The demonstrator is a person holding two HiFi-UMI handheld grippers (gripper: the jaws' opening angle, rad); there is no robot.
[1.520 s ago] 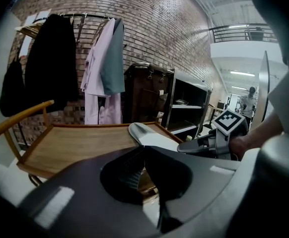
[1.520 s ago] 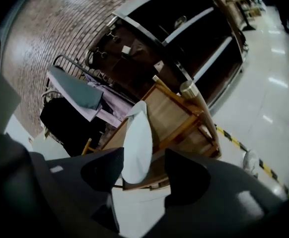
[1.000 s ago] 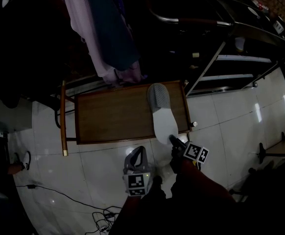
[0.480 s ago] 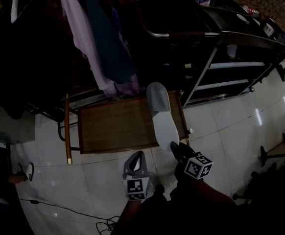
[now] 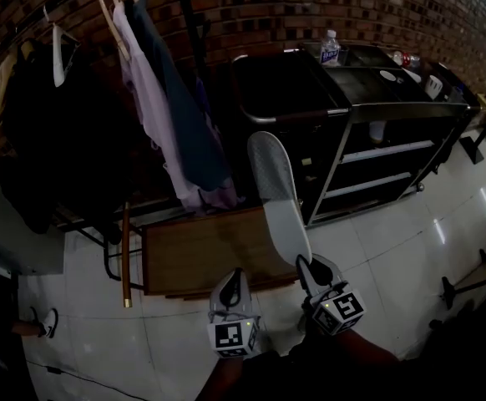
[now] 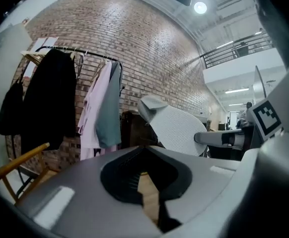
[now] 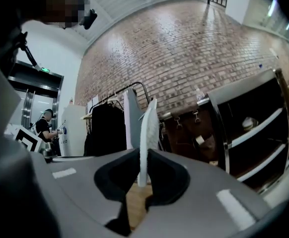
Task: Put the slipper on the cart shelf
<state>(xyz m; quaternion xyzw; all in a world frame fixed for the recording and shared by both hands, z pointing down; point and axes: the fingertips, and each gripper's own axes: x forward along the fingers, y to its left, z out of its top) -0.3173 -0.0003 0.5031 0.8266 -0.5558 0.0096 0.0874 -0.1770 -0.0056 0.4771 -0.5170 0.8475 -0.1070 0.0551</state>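
Right claw (image 5: pixel 306 262) clamped on the heel end of the slipper (image 5: pixel 275 192); in the right gripper view the slipper stands edge-on between the jaws, pads pressing on both faces; a firm pinch, jaws narrow.

Slipper is in the air, toe end up, pale sole turned toward the head camera; it touches nothing but the claw; below it sits the low wooden desk (image 5: pixel 194 256), and the slipper is clear of that surface.

Left claw (image 5: pixel 234 276) hangs just beside the right one, lower left in the head view; jaws drawn together, nothing between them; only the desk's wood shows through the gap behind the tips.

Cart (image 5: pixel 353 112) stands to the right of the slipper, dark frame, a water bottle (image 5: pixel 330 48) on its top; its shelves (image 5: pixel 387 150) are pale bands on the open side; the slipper is near the cart but not over or in any shelf.

Clothes rack with hanging garments (image 5: pixel 164 115) behind the desk; not part of the job.

Progress, as judged: pickup is done, the slipper is secured and raised; the carry across to the cart, the lowering onto a shelf and the release remain; roughly midway, placement not yet begun.
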